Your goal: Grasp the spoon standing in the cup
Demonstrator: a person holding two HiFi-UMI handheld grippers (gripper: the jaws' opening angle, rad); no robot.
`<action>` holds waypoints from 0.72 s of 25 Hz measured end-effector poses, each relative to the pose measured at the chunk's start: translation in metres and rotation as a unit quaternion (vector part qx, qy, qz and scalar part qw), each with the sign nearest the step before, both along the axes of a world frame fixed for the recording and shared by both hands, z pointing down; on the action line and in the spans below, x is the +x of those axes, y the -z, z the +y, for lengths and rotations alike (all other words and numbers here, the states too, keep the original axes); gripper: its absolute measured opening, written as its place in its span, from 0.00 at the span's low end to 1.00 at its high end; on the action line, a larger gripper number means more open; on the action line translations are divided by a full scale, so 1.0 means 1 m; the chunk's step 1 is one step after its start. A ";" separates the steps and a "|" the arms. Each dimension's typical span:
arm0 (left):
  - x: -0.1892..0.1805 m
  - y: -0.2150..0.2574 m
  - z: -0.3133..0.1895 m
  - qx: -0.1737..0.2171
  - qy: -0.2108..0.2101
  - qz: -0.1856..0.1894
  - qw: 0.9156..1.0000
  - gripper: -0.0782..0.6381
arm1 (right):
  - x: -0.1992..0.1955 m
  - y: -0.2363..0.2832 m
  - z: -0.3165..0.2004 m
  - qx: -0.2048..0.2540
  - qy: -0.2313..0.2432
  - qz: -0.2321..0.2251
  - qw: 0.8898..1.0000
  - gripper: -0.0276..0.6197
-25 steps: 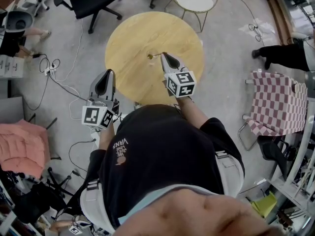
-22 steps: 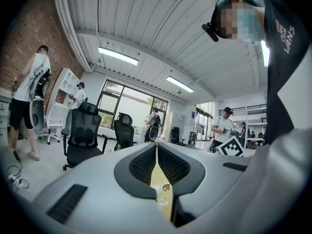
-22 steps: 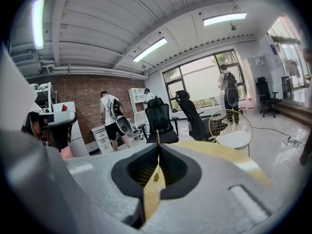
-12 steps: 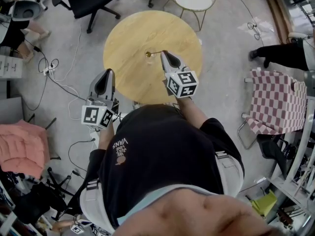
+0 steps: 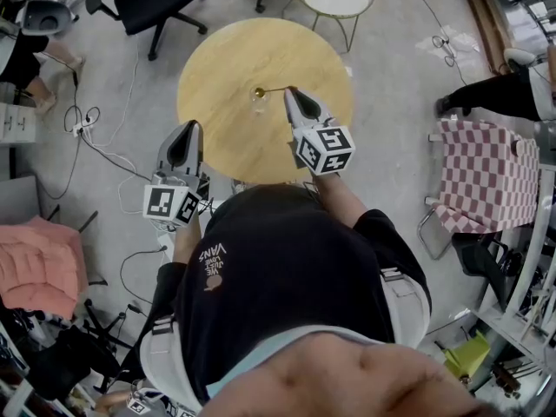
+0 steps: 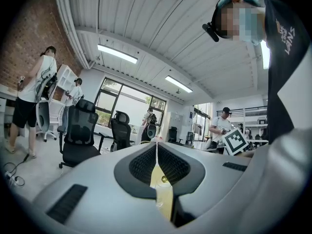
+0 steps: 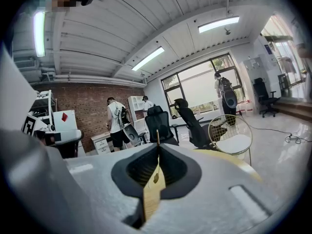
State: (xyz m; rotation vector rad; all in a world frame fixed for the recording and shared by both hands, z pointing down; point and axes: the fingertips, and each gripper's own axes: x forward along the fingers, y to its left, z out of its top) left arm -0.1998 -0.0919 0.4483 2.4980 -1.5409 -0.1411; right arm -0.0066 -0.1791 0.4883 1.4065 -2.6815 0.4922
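Only our view has drifted. The right tool point(image 5: 291, 92) stays pinched on the spoon point(image 5: 275, 90) handle's end, bowl in the cup point(image 5: 259, 96) mid-tabletop point(image 5: 226, 59). We should grip firmly and lift straight, sparing the cup. The left tool point(image 5: 192, 128) hangs pressed together, empty.

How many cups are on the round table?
1. A clear cup near the round table's middle, spoon in it, handle reaching the right gripper's tips. That gripper covers some tabletop, so another could be hidden.
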 end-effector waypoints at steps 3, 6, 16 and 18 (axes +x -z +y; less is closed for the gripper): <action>0.005 0.001 -0.003 0.000 -0.004 0.000 1.000 0.13 | 0.005 0.005 0.000 0.002 -0.002 -0.006 1.000 0.05; 0.008 0.001 -0.006 0.000 -0.005 0.003 1.000 0.13 | 0.007 0.010 0.000 0.005 -0.003 -0.012 1.000 0.05; 0.015 -0.003 -0.013 0.002 -0.016 0.000 1.000 0.13 | 0.022 0.032 -0.001 0.022 -0.013 -0.033 0.999 0.05; 0.016 -0.003 -0.014 0.003 -0.018 -0.001 1.000 0.13 | 0.024 0.034 0.000 0.024 -0.017 -0.037 0.999 0.05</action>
